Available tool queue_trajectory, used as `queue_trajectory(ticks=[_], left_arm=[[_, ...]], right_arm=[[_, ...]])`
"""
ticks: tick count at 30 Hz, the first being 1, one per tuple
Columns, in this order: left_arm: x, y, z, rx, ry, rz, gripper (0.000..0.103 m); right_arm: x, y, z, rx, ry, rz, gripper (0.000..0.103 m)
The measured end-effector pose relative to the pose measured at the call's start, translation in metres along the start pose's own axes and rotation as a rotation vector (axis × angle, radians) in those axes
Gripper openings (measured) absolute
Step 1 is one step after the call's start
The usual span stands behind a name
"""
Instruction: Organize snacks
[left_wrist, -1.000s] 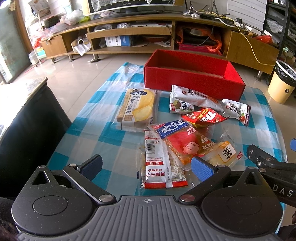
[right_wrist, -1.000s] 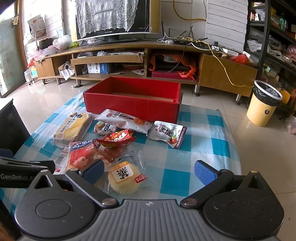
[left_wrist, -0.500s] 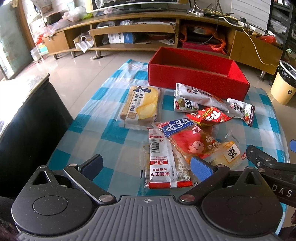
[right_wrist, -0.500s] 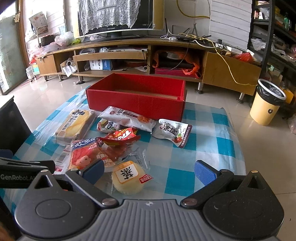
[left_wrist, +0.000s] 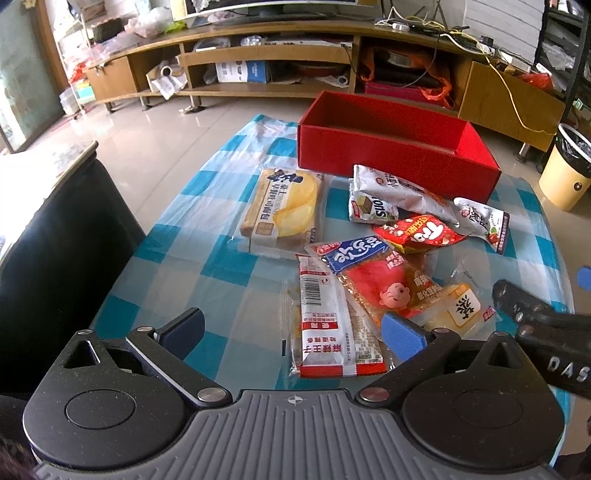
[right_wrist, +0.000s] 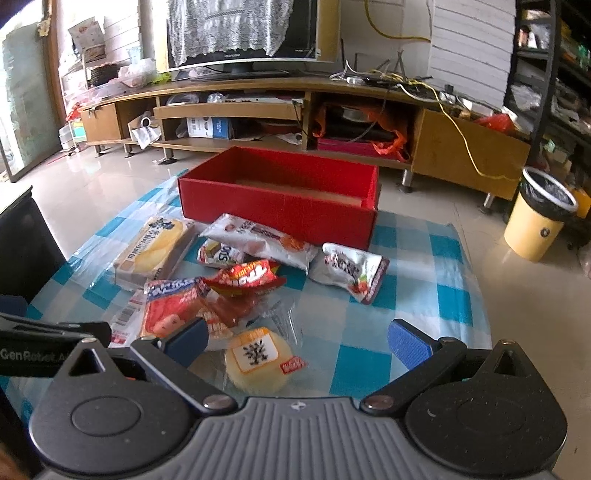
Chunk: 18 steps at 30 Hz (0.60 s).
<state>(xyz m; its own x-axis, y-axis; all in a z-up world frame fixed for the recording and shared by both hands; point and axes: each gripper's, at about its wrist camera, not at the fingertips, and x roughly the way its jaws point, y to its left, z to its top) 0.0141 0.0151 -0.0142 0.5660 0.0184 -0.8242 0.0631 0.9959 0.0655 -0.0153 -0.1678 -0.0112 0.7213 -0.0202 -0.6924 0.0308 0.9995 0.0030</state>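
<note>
Checkered tabletop (left_wrist: 229, 258) holds loose snack packets before the empty red box (right_wrist: 280, 199); both claws, left claw (left_wrist: 291, 328) and right claw (right_wrist: 297, 339), gape empty, so pinch the round yellow cake (right_wrist: 256, 360) squarely first.

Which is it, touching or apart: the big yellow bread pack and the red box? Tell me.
Apart. The left wrist view shows checked cloth between the yellow bread pack and the red box.

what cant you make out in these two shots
- Red box floor: hidden by its near wall in the right wrist view.
- Pink snack pack: lower end behind the left hand-held gripper finger.
- Right hand-held gripper: in the left wrist view, cut off by the edge.
</note>
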Motion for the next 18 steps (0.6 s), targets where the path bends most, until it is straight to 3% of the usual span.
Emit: queue_trajectory(ticks=[5,10,15,18], left_arm=[[0.009,0.012,0.008,-0.047,0.051,-0.025,0.103],[0.018,0.025,0.012,-0.101,0.094,-0.036,0.103],[0.028,0.031,0.008,-0.096,0.125,0.008,0.103],[0.033,0.038,0.004,-0.108,0.142,0.013,0.103]], right_arm=[[0.01,0.001,0.018,-0.014,-0.008,0.027,0.101],[0.039,0.014,0.037,-0.042,0.074,0.118,0.094],[0.07,0.046,0.036,-0.14,0.156,0.188,0.072],[0.087,0.057,0.032,-0.155,0.211,0.228,0.067]])
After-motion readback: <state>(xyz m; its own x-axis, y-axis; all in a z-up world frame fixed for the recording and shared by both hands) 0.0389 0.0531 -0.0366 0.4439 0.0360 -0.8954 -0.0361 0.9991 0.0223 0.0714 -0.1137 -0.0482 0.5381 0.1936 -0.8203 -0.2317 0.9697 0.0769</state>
